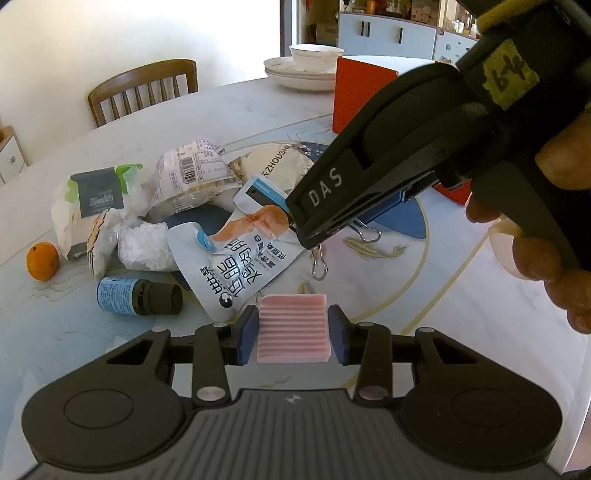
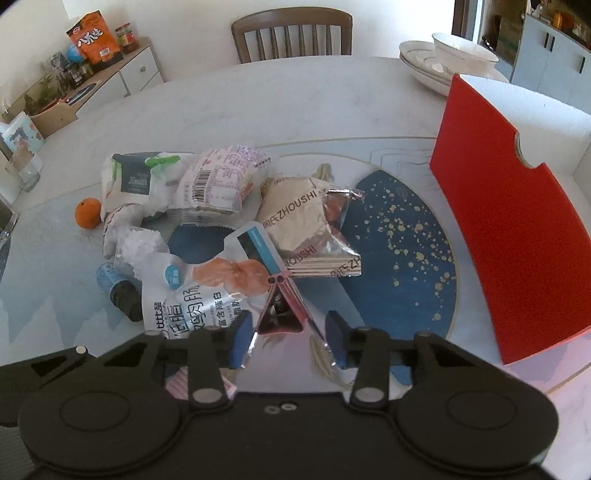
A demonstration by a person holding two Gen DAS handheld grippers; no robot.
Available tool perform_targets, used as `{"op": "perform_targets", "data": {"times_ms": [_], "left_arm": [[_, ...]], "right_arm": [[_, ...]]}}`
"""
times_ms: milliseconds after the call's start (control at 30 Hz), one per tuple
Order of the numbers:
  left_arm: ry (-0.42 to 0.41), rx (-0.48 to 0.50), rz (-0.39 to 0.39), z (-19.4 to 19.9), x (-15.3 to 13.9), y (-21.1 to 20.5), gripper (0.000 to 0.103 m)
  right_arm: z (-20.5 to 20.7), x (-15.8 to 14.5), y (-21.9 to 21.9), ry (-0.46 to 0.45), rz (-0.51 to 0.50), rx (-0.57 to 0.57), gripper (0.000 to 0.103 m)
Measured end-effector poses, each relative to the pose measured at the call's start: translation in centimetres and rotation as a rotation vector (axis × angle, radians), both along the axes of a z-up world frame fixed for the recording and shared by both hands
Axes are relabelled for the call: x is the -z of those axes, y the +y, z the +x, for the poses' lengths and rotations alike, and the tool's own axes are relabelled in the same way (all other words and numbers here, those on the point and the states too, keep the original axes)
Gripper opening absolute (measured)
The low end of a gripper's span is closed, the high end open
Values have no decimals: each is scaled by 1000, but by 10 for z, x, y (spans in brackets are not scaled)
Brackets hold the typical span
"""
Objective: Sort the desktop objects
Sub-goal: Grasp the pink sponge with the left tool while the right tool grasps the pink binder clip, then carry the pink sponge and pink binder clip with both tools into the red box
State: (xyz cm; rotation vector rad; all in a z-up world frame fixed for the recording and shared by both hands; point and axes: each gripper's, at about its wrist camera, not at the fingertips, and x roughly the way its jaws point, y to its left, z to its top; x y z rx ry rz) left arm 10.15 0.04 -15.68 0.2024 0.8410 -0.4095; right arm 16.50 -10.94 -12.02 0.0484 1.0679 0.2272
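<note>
My left gripper (image 1: pixel 291 334) is shut on a pink ribbed eraser (image 1: pixel 292 328), held just above the table. My right gripper (image 2: pixel 286 338) stands around a binder clip (image 2: pixel 282 308) whose shiny wire handles reach toward the pads; the pads (image 2: pixel 240 338) are apart and I cannot tell whether they touch it. In the left wrist view the right gripper (image 1: pixel 314 236) comes in from the right over a white chicken-sausage pouch (image 1: pixel 236 258). A pile of snack packets (image 2: pixel 207 184), a ZHOUSHI packet (image 2: pixel 299 221), a small dark bottle (image 1: pixel 140 293) and an orange (image 1: pixel 42 260) lie on the table.
A red open box (image 2: pixel 509 221) stands at the right on the marble table (image 2: pixel 258 103). Stacked plates with a bowl (image 2: pixel 454 59) sit at the far edge. A wooden chair (image 2: pixel 291 33) is behind the table. A blue mat (image 2: pixel 402 251) lies under the clip.
</note>
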Motion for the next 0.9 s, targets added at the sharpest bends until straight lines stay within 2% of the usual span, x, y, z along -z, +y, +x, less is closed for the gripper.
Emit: {"op": "perform_targets", "data": {"times_ms": [467, 700, 900], "left_arm": [[11, 30, -42, 0, -2, 6, 39], [14, 26, -58, -6, -9, 8, 39], [-4, -14, -69, -11, -24, 2, 39]], "right_arm": [[-19, -17, -12, -36, -70, 43, 23], [-37, -31, -34, -46, -55, 50, 23], [-50, -44, -51, -57, -15, 35, 23]]}}
